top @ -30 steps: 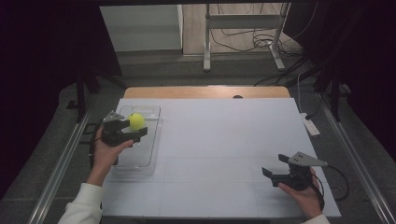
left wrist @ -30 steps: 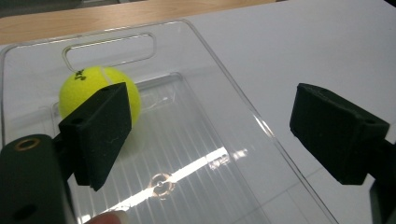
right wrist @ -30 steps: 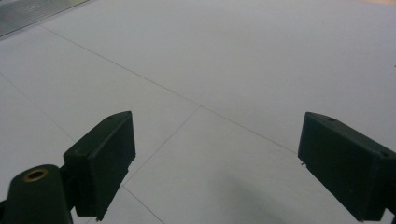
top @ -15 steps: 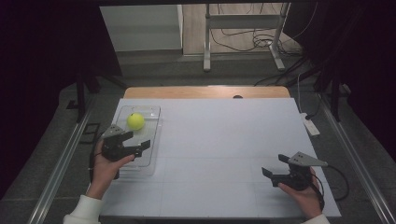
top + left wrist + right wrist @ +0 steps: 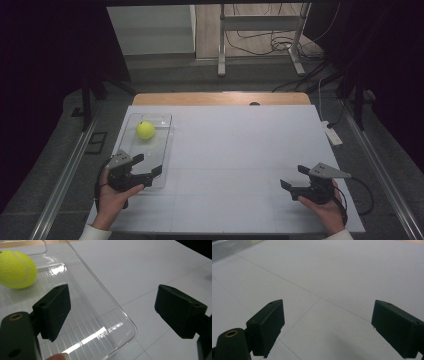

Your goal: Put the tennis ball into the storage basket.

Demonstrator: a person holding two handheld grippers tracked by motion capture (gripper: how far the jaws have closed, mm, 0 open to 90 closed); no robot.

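Clear plastic makes the tray [image 5: 131,150] on the white surface [image 5: 240,150] in the high view: the yellow tennis ball [image 5: 145,130] lies in the tray's far end, the left gripper [image 5: 145,167] hovers over its near end with jaws apart, and the right gripper [image 5: 293,177] is well apart from the tray with jaws apart too. From the left gripper view, the tray's near corner [image 5: 107,322] lies between the spread jaws, with the ball [image 5: 17,269] farther inside the tray. From the right gripper view, the wide-open jaws frame bare surface [image 5: 332,290].

Yellow ball [image 5: 145,130] in clear tray [image 5: 162,150]; left claw [image 5: 147,166] gaping at near end.
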